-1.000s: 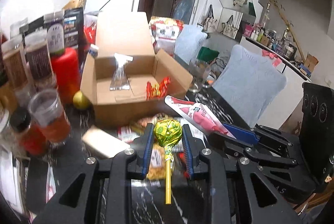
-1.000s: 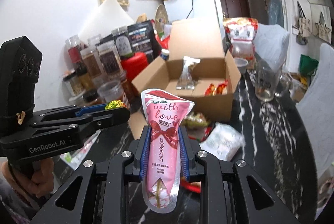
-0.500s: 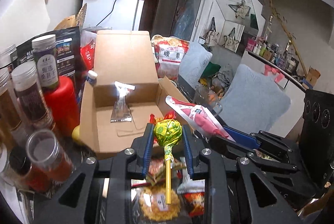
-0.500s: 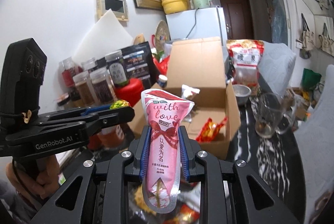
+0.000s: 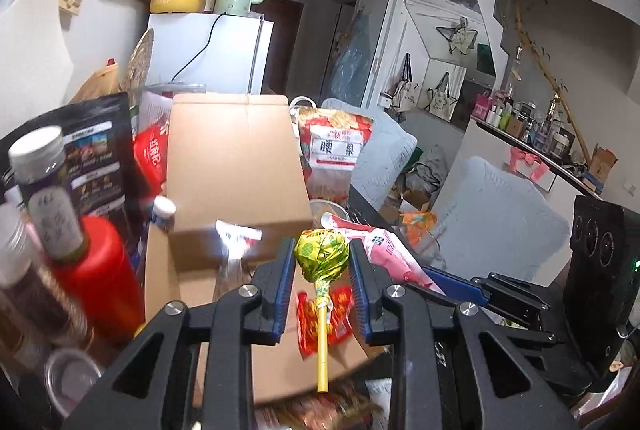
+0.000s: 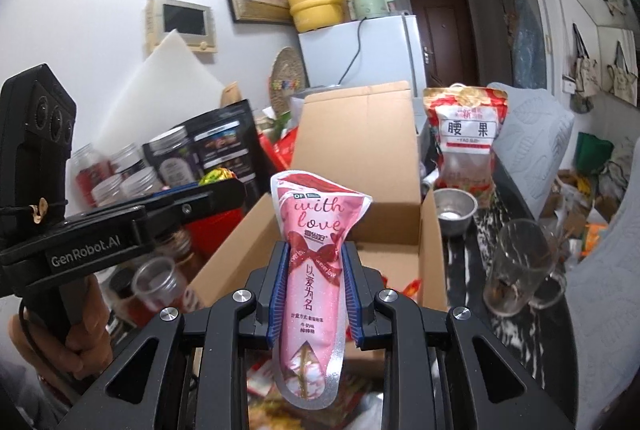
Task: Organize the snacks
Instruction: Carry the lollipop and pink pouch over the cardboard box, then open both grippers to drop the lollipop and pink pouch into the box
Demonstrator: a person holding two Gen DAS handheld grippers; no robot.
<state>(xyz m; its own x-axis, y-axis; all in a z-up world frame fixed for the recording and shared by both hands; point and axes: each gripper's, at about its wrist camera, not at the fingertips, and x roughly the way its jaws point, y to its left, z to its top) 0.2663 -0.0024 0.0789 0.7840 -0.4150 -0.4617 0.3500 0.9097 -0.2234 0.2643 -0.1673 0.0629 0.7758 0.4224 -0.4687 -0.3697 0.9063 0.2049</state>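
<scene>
My left gripper (image 5: 321, 257) is shut on a lollipop (image 5: 321, 257) with a green-yellow wrapper and yellow stick, held above the open cardboard box (image 5: 236, 165). My right gripper (image 6: 315, 262) is shut on a pink "with love" candy pouch (image 6: 314, 270), held over the near edge of the same box (image 6: 360, 149). Inside the box lie a clear plastic packet (image 5: 232, 262) and a red snack wrapper (image 5: 340, 314). The right gripper with its pouch (image 5: 392, 258) shows at the right of the left wrist view; the left gripper (image 6: 218, 185) shows at the left of the right wrist view.
Spice jars (image 5: 44, 189), a red container (image 5: 100, 270) and a black bag (image 5: 100, 157) crowd the left. A cashew bag (image 6: 466, 133), a metal cup (image 6: 454, 213) and a glass mug (image 6: 516, 266) stand right of the box. Loose snacks (image 6: 280, 390) lie below.
Both grippers have risen and moved forward toward the box, each still holding its snack. The box now fills more of both views.
</scene>
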